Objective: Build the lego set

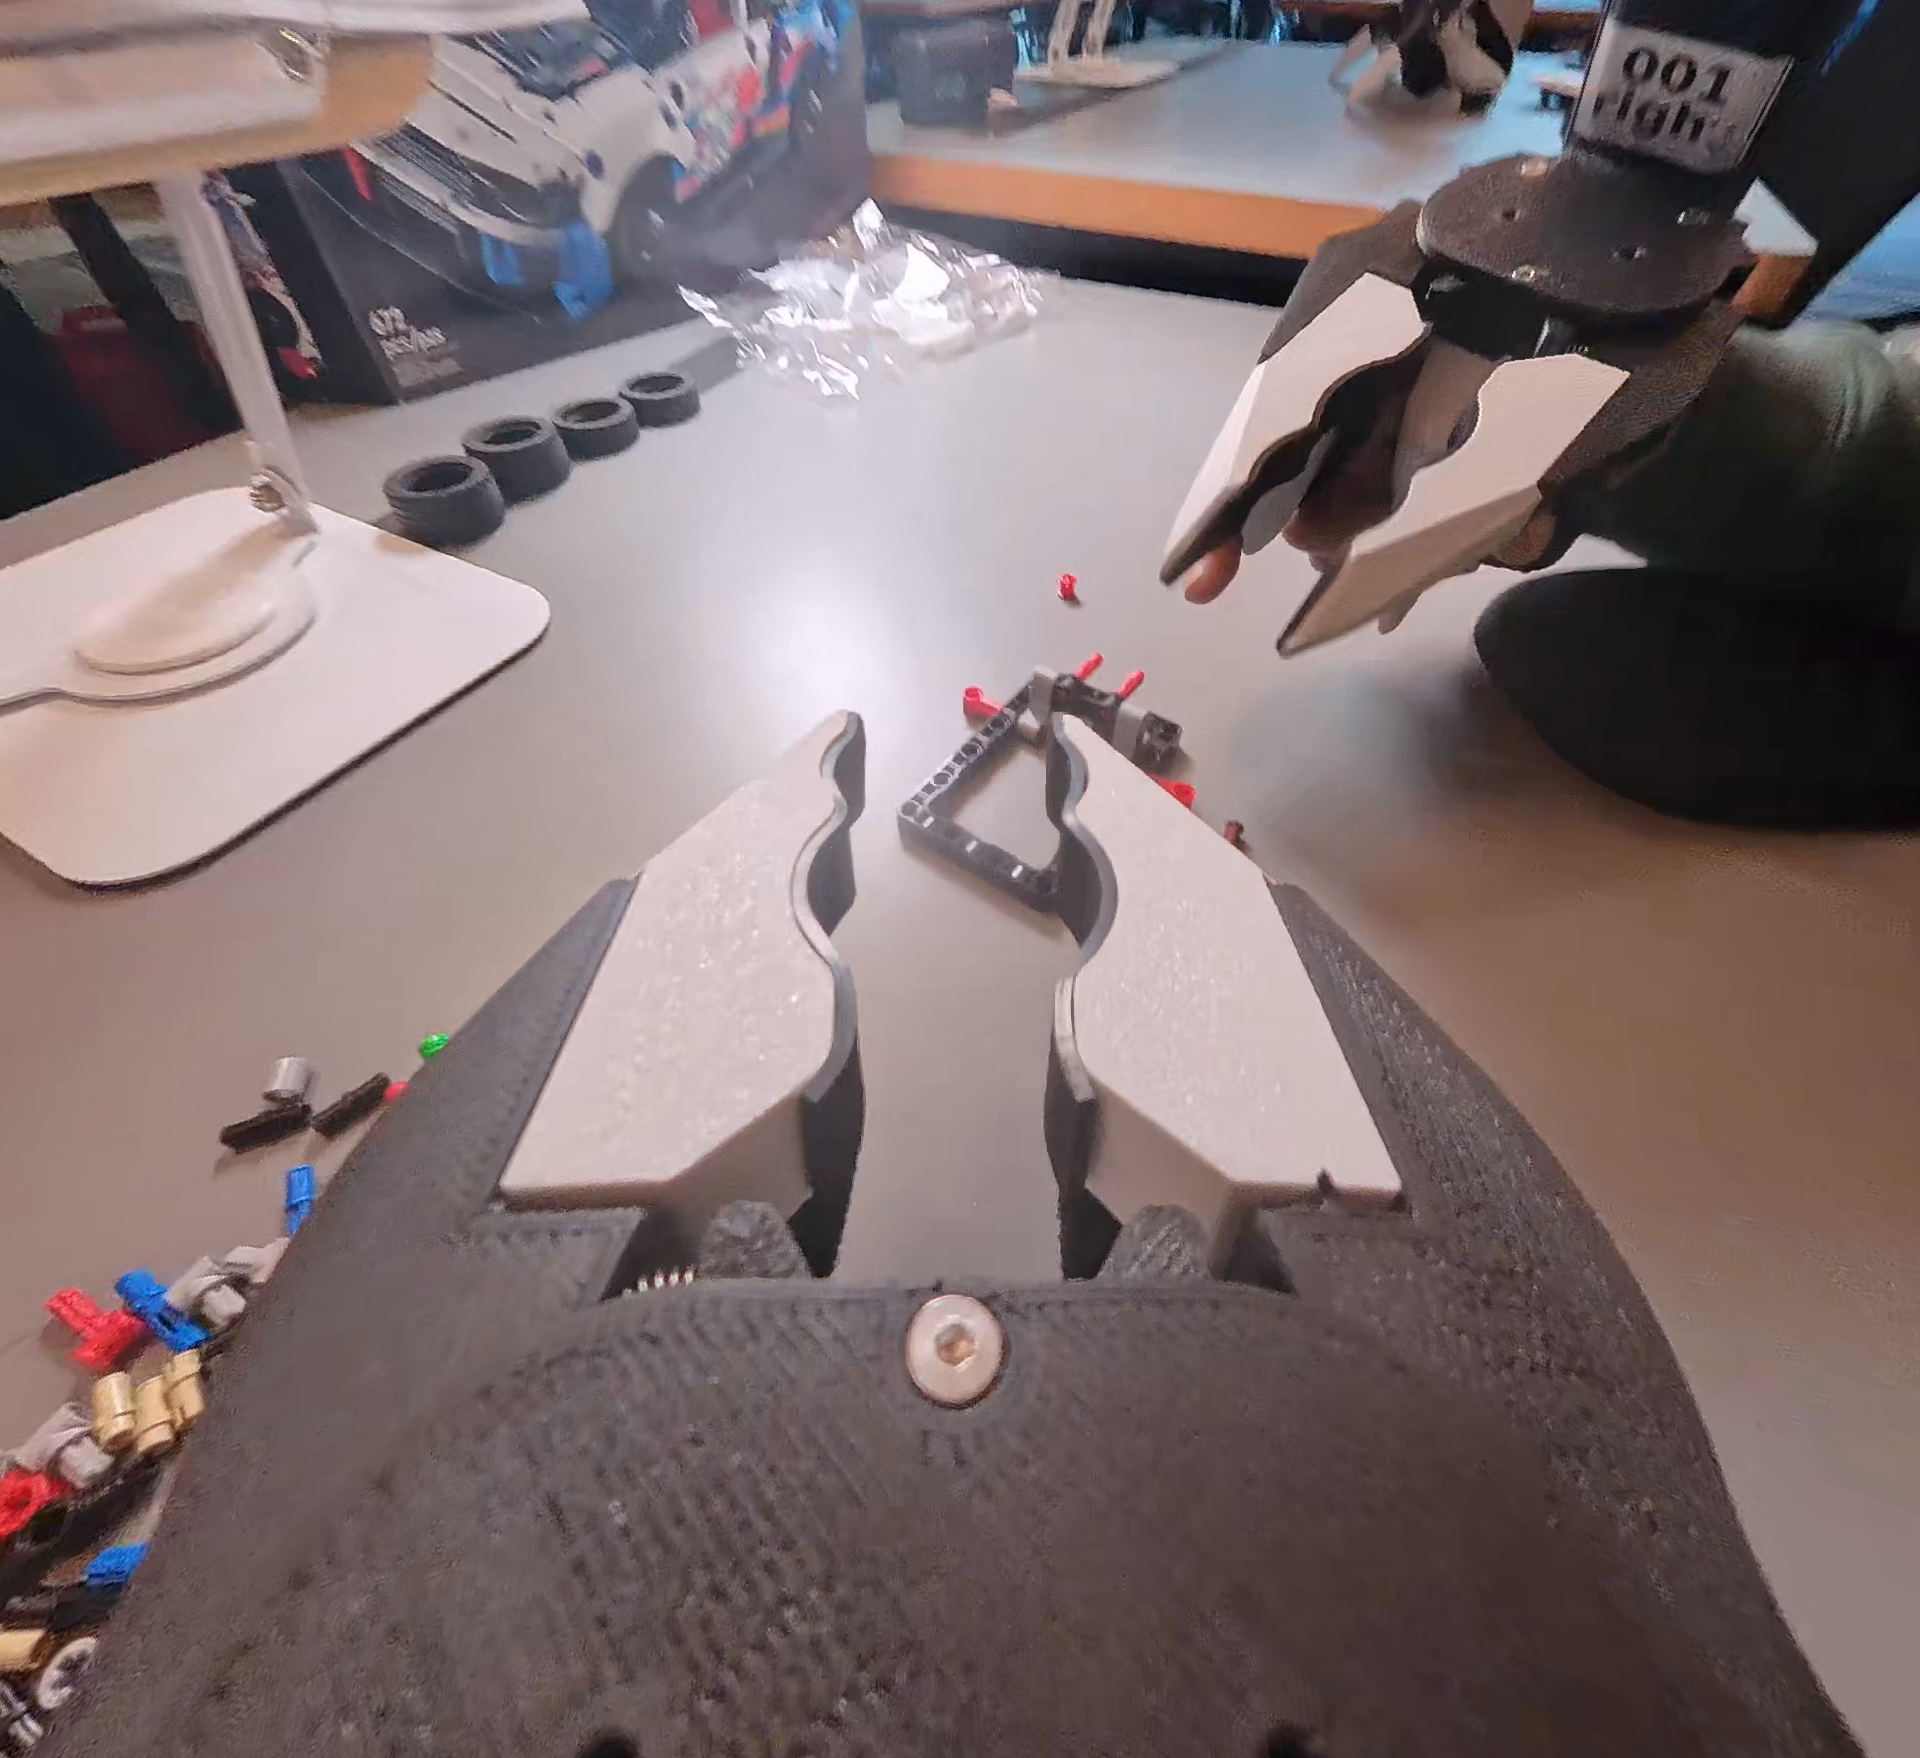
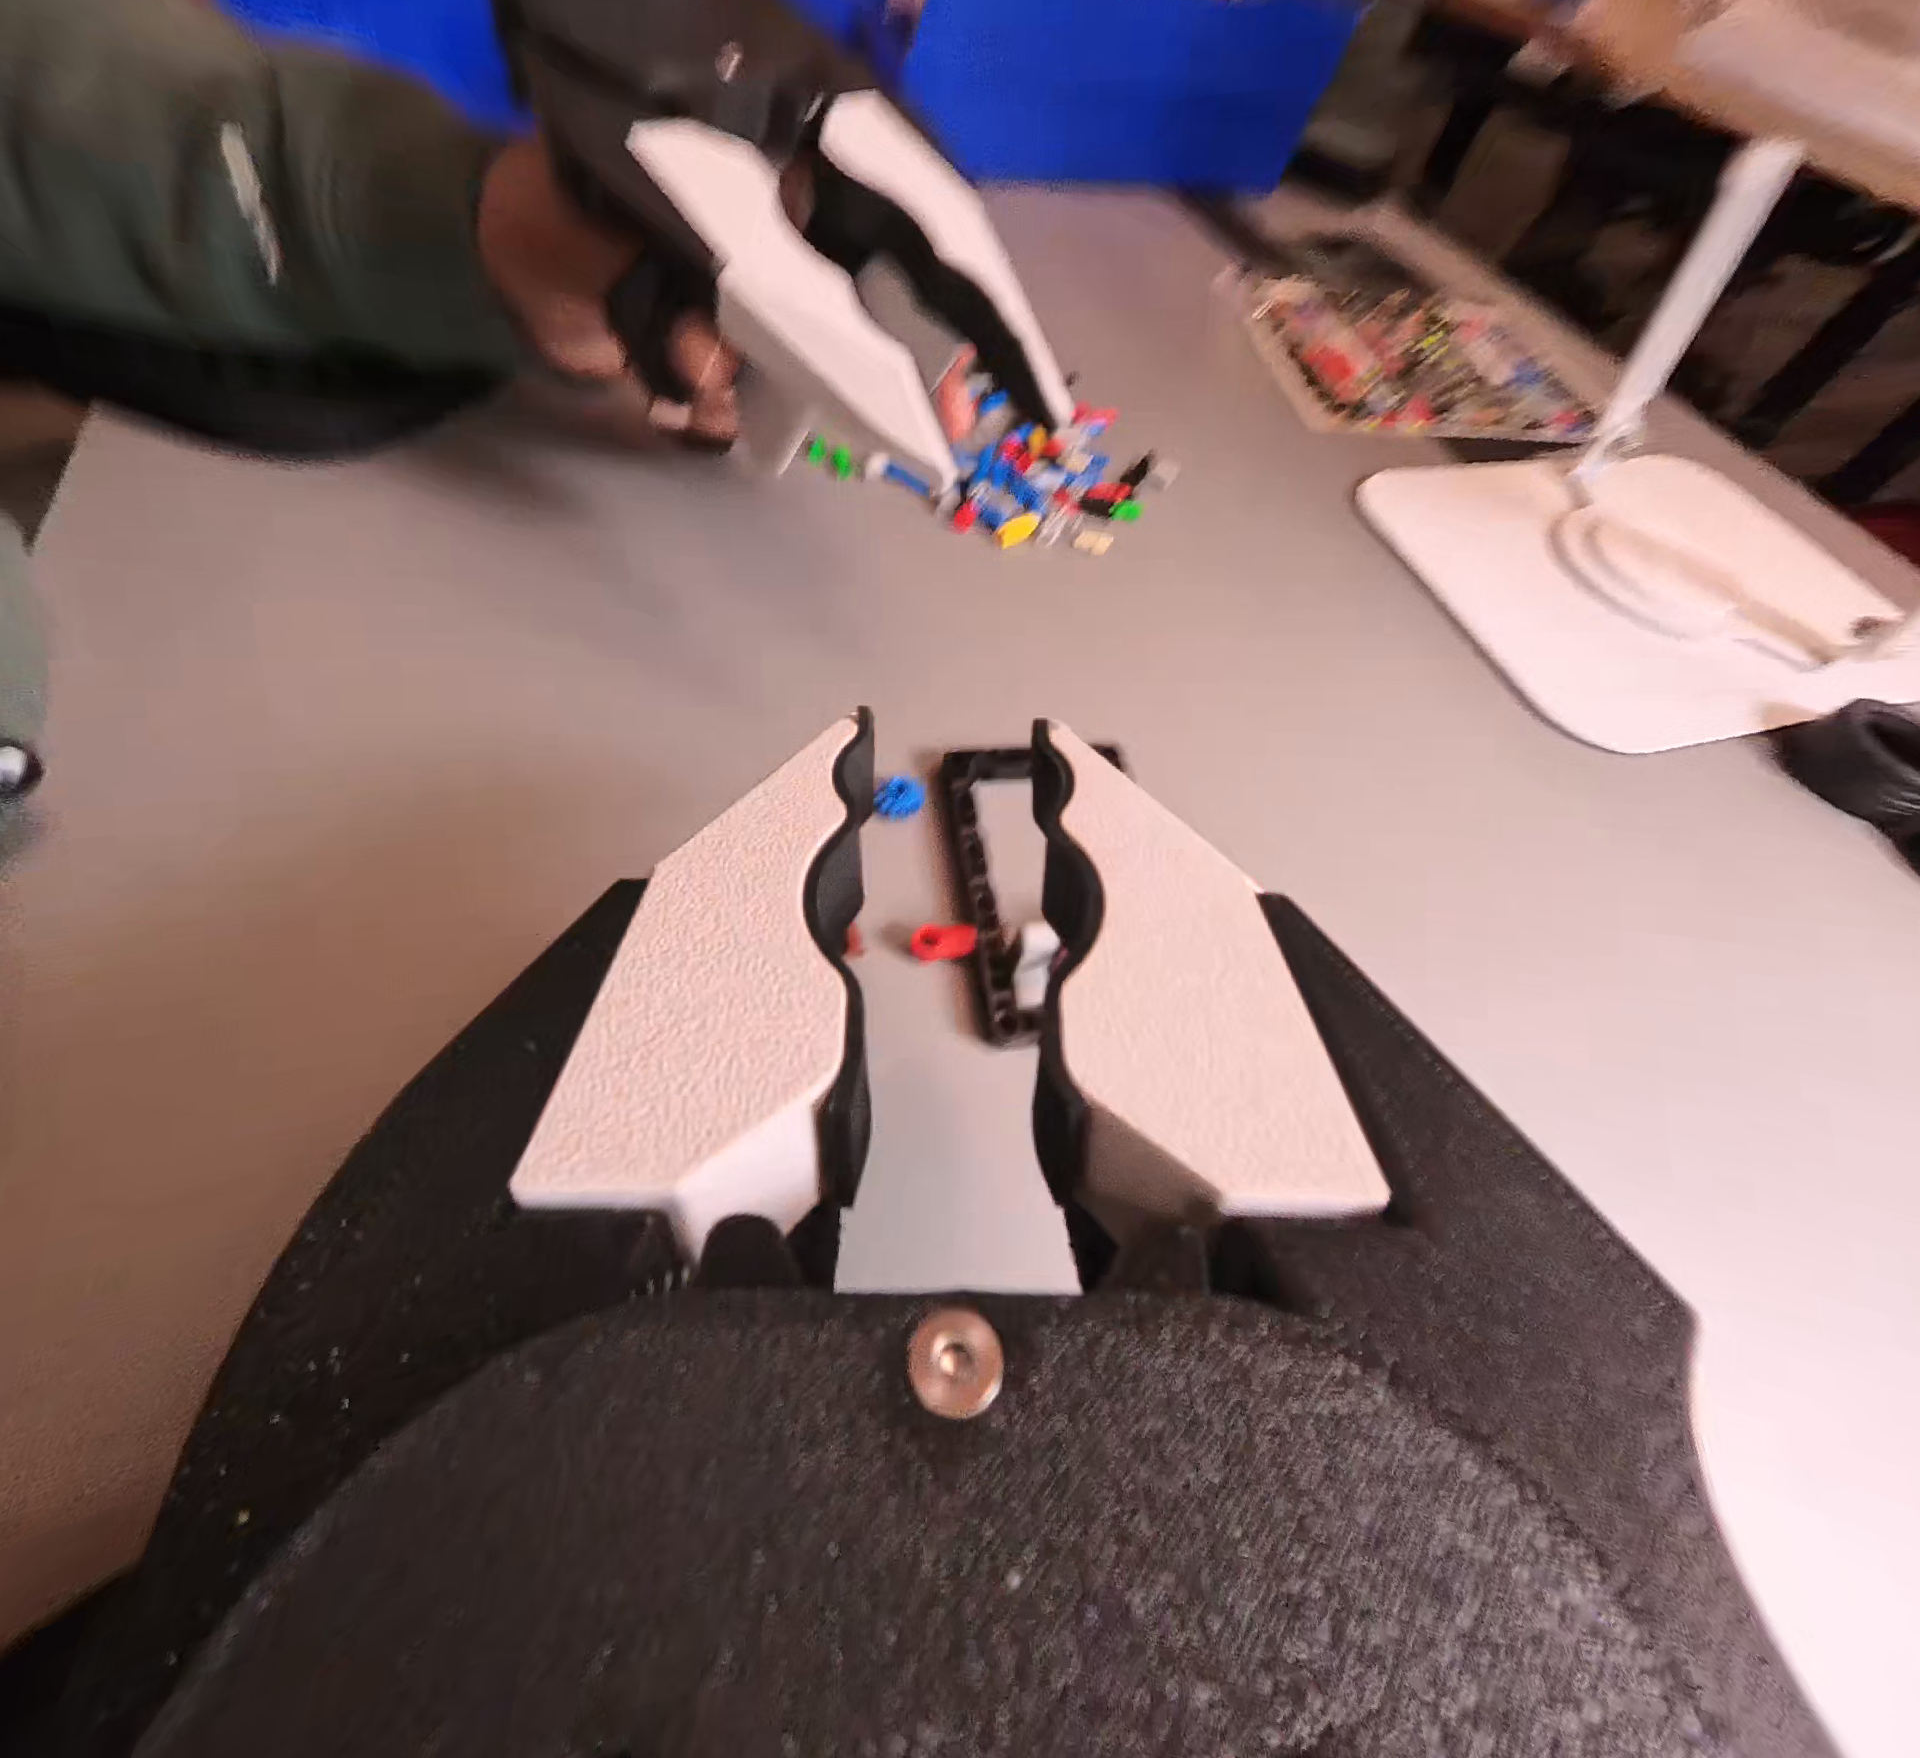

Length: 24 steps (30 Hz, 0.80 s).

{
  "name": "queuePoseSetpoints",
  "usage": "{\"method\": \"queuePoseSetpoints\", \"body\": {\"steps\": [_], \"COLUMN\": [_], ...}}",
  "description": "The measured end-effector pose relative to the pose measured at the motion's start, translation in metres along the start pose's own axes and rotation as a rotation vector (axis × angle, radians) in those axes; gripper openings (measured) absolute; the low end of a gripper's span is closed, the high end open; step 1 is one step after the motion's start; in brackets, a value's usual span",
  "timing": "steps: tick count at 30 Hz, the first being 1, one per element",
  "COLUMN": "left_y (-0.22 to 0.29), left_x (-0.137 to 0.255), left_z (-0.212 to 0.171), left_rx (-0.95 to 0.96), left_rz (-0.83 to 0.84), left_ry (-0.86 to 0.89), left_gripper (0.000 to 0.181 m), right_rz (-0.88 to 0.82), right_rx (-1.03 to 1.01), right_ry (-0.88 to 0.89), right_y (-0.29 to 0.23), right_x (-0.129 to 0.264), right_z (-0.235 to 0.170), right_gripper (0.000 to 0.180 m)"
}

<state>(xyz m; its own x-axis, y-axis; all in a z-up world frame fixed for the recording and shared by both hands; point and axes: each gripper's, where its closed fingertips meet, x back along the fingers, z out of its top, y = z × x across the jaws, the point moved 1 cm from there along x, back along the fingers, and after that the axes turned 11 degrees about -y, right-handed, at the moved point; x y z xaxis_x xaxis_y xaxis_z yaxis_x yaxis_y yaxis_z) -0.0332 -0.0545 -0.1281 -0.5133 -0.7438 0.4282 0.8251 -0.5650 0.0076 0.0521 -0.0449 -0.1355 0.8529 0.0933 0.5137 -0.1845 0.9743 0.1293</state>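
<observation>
A black rectangular lego frame (image 1: 961,761) lies flat on the grey table. Grey connectors and red pins (image 1: 1107,706) sit at its far end. My left gripper (image 1: 956,732) is open and empty, low over the frame, with its right finger covering the frame's right side. My right gripper (image 1: 1231,607) hovers open and empty beyond the frame. In the right wrist view the right gripper (image 2: 951,721) is open above the same frame (image 2: 977,887), with a blue gear (image 2: 896,794) and a red pin (image 2: 940,941) beside it. The left gripper (image 2: 1008,446) shows farther off, blurred.
A pile of small coloured parts (image 1: 125,1376) lies by my left gripper, also in the right wrist view (image 2: 1039,482). A white stand base (image 1: 260,628), several black tyres (image 1: 520,456), the set's box (image 1: 623,98), clear bags (image 1: 883,306) and a parts tray (image 2: 1423,358) surround the work area. Tip to tip, the grippers are about 8 cm apart. It is some 7 cm from my right tips to the red pin (image 2: 940,941).
</observation>
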Motion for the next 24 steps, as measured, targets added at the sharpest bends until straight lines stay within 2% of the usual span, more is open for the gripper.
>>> {"method": "queuePoseSetpoints", "body": {"steps": [1,3,6,16,24], "left_y": [-0.003,-0.009,-0.02,-0.044,-0.044], "left_x": [0.003,0.007,0.011,0.022,0.02], "left_z": [0.002,0.005,0.005,0.011,0.011], "left_rx": [0.014,0.038,0.054,0.132,0.139], "left_rz": [0.004,0.011,0.034,0.093,0.091], "left_ry": [0.023,0.061,0.089,0.204,0.217], "left_gripper": [0.034,0.037,0.042,0.052,0.056], "right_rz": [-0.031,-0.08,-0.13,-0.187,-0.179], "right_rx": [-0.033,-0.095,-0.152,-0.175,-0.153], "right_ry": [0.056,0.145,0.182,0.179,0.079], "right_y": [0.009,0.024,0.04,0.056,0.053], "right_x": [0.005,0.016,0.025,0.029,0.014], "right_z": [0.006,0.013,0.009,-0.004,-0.018], "right_gripper": [0.029,0.029,0.029,0.032,0.042]}}
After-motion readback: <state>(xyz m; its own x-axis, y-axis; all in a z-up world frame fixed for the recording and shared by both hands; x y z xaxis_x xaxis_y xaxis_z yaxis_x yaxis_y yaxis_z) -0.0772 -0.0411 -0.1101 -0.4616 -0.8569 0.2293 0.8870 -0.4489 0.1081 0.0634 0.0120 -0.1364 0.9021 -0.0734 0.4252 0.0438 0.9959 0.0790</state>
